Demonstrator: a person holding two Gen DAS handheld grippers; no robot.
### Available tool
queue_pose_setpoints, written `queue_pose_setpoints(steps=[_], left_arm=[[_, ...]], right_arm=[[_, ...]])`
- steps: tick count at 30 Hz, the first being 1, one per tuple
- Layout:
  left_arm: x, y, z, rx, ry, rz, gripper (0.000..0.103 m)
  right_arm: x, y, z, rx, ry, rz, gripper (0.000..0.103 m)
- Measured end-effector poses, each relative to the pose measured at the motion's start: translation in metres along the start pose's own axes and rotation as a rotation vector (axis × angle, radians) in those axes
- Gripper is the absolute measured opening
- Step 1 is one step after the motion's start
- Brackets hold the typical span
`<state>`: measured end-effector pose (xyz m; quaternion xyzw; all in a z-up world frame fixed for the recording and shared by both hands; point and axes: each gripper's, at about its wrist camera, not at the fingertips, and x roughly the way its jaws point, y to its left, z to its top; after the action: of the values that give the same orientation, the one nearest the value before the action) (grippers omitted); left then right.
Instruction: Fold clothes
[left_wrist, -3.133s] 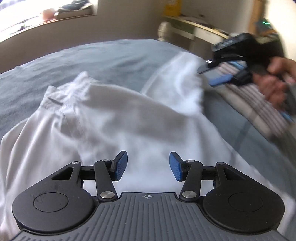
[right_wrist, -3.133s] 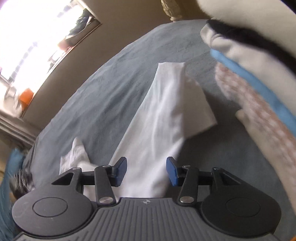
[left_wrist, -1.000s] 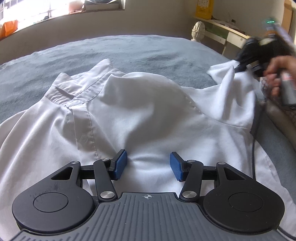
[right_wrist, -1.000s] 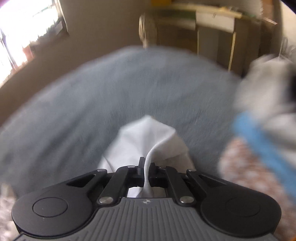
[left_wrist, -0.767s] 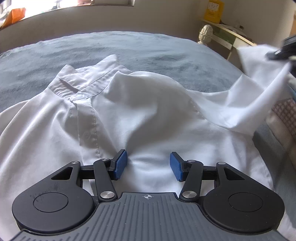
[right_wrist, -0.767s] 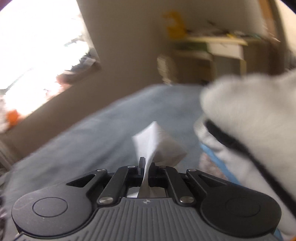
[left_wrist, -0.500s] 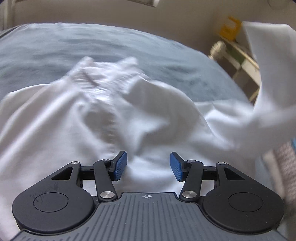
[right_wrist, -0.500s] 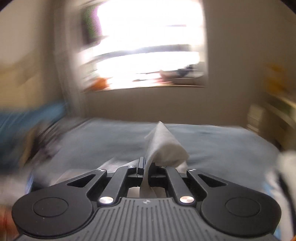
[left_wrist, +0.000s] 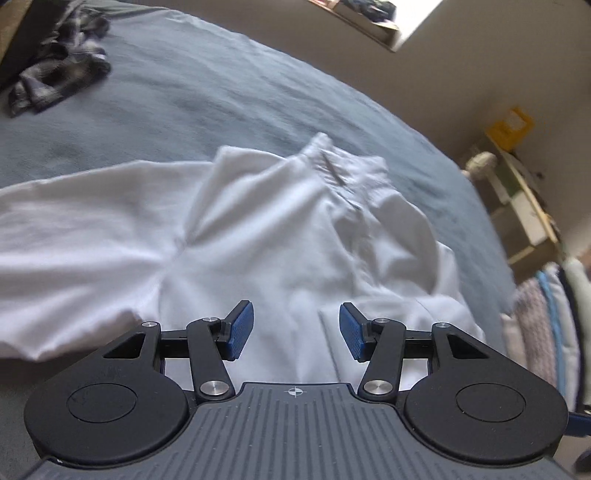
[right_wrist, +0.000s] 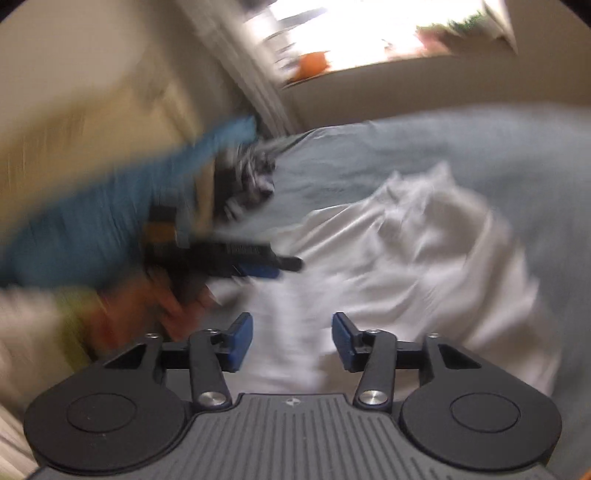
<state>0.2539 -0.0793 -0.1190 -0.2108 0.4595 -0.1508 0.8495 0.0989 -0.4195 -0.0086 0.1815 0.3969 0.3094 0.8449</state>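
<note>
We see the white shirt (left_wrist: 280, 236) spread rumpled mid-bed (left_wrist: 192, 92), collar toward the far edge. Our left tool (left_wrist: 296, 330) hovers over it half open, gripping nothing. Our right tool (right_wrist: 291, 341) is opening, nothing between its pads. Folded clothes (left_wrist: 546, 317) are stacked at the bed's right edge.

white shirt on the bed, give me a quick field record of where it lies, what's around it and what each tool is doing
garment: white shirt, collar at its far end, spread and rumpled
surface: grey-blue bed cover
left tool: open, nothing between its pads, over the shirt's lower part
right tool: jaws opening, no cloth between them, shirt beyond
other clothes: dark plaid garment at the far left of the bed; folded stack at the right edge
image quality: right wrist view heavily blurred
</note>
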Motion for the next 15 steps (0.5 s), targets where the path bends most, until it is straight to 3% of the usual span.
queue_pose_setpoints(steps=[3,9,12,15], left_arm=[[0.000,-0.010,-0.008,0.037,0.036,-0.046,0.051],[0.000,-0.025,-0.037,0.085,0.111,-0.082,0.051],[-0.001,-0.028,-0.047,0.102,0.135,-0.092,0.051],[0.000,-0.029,-0.052,0.135,0.143,-0.093,0.050]], right_arm=[[-0.008,-0.034,-0.004,0.268,-0.094,-0.009,0.059],[0.022,-0.102,-0.005,0.662,-0.141,-0.150,0.058],[0.041,-0.125,-0.006,0.768,-0.155,-0.174,0.056],[0.054,-0.134,-0.004,0.769,-0.176,-0.215,0.055]])
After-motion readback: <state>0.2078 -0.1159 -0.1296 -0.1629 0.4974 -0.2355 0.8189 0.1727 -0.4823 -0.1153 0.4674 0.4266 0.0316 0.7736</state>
